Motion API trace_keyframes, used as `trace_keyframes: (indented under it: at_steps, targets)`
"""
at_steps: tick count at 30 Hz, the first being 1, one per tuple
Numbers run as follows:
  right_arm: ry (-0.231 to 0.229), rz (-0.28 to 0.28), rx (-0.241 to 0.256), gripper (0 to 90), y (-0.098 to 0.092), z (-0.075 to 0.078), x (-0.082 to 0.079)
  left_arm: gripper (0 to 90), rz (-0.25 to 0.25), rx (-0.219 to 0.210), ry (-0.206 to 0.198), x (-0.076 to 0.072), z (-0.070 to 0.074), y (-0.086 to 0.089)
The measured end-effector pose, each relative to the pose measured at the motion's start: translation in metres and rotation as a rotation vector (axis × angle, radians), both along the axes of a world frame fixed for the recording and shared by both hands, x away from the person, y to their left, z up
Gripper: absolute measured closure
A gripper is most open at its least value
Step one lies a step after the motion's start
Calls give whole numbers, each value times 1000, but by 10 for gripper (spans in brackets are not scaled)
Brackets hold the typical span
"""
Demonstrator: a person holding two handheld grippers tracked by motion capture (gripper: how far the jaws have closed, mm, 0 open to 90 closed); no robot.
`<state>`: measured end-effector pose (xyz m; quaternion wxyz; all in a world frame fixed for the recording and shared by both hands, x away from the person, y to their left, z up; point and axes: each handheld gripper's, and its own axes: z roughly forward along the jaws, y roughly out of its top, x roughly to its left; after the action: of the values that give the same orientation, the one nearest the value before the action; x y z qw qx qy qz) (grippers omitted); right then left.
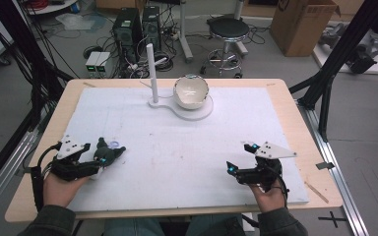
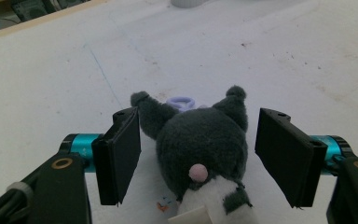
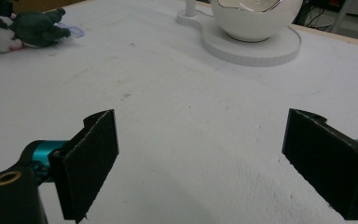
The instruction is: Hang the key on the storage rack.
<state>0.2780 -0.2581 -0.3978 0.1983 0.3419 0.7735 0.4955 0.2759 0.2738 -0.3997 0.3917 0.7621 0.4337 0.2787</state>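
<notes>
On the white foam-like sheet [image 1: 177, 147] covering the wooden surface [image 1: 295, 105], we take the glossy white bowl [image 1: 191, 91] as landmark: round, egg-like, with a jagged broken-shell rim, sitting on a flat white keyhole-shaped base [image 1: 197, 110] at the far middle. A thin white upright post [image 1: 152, 73] rises from the narrow end of that base, just left of the bowl.

Well nearer than the bowl and to its left, we see the plush toy [image 2: 205, 144]: fuzzy dark grey, rounded head with two stubby ears, small pink nose, white patch on its near side, a pale lilac plastic ring [image 2: 181, 101] at its far side. It lies on the sheet.

The left hand-held gripper [image 2: 198, 158] sits around the toy, flat black padded jaws wide apart on either side of it. The left jaw is touching or just beside one ear; the right jaw stands apart from the fur. It has no grip on it.

Nearer than the bowl and to its right, the right hand-held gripper [image 3: 205, 163] hovers low over bare sheet, jaws spread wide, holding nothing. Teal metal fittings show behind both sets of pads. The sheet is matte, with faint scuffs and specks.
</notes>
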Motion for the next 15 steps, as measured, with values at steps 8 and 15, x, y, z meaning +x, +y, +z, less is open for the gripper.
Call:
trace_keyframes:
  at_steps: [8,15]
  targets:
    - [-5,4,-1,100,1,0,1,317,5,29,40,2,-6,0]
    - [-1,-1,3,100,0,-1,1,319,-7,52,76,5,-10,-2]
